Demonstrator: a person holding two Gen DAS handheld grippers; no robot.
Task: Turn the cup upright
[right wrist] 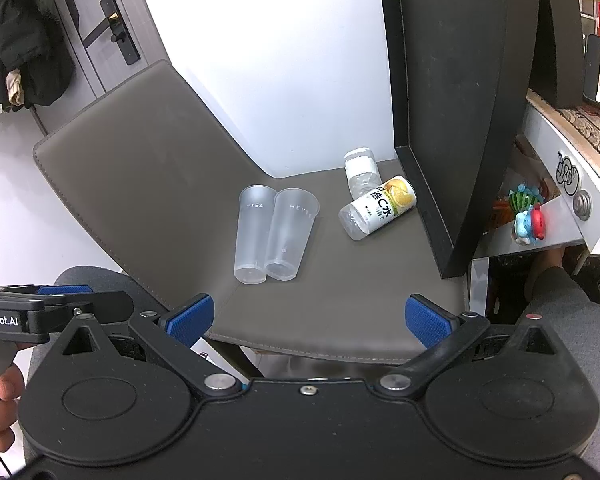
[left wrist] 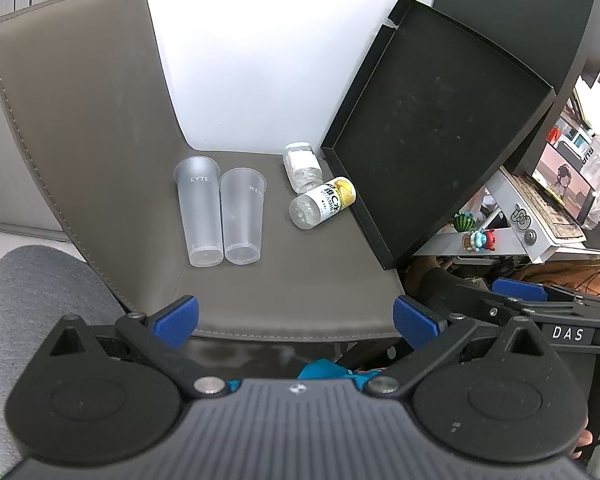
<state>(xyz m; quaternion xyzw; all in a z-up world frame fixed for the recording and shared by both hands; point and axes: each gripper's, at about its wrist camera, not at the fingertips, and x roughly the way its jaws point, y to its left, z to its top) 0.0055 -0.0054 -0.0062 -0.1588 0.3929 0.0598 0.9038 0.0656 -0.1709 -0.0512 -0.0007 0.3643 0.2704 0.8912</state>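
Left cup (right wrist: 254, 236): rim lettering "HEYTEA", first letters partly lost; left wrist view reads "EYTE".
Right cup (right wrist: 290, 234): "HEYTE" near rim, white print.
Bottle with yellow label (right wrist: 380, 207): "维C水", smaller line below reads "VITAMIN" in part.
Right gripper (left wrist: 567, 334) body: white "DAS".
Left gripper (right wrist: 0, 320) body: "enRobot.AI", start cut off.

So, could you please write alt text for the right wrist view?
Two clear plastic cups lie side by side on a grey chair seat, with two bottles lying beside a black tray propped on the seat. The open right gripper hovers at the seat's front edge.
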